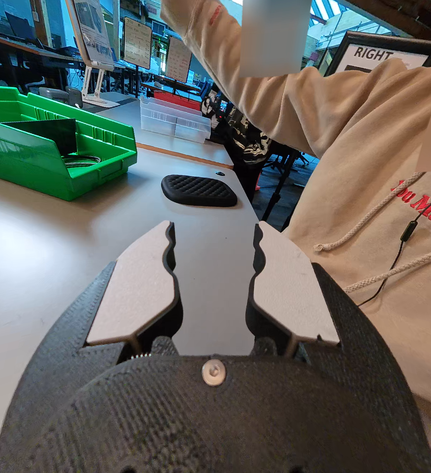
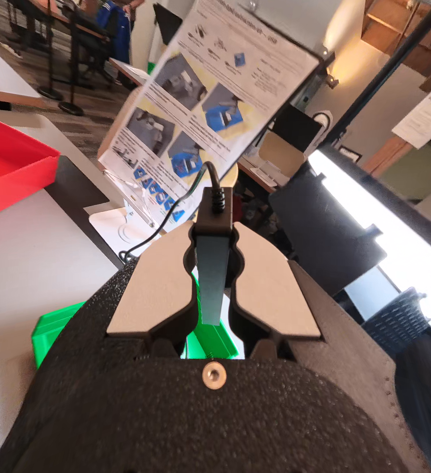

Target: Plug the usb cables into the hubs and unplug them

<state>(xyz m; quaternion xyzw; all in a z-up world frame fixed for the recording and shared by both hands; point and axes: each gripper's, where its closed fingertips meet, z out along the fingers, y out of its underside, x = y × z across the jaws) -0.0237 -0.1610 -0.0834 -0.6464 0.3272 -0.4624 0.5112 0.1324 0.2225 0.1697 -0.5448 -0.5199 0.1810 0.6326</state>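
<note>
A: We're watching the right gripper (image 2: 213,227), textured black plastic with smooth grey scalloped pads, clamping a slim black hub (image 2: 213,252) lengthwise between its jaws, its cable (image 2: 158,230) curling off the far end.

B: And we're holding the left gripper (image 1: 214,227) low over the smooth grey table (image 1: 42,256), right of the glossy green bin (image 1: 55,143), jaws gaping, carrying nothing.

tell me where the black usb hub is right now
In the right wrist view the black USB hub sits clamped between the right gripper fingers, lifted above the green bin, its cable trailing down toward the table.
</note>
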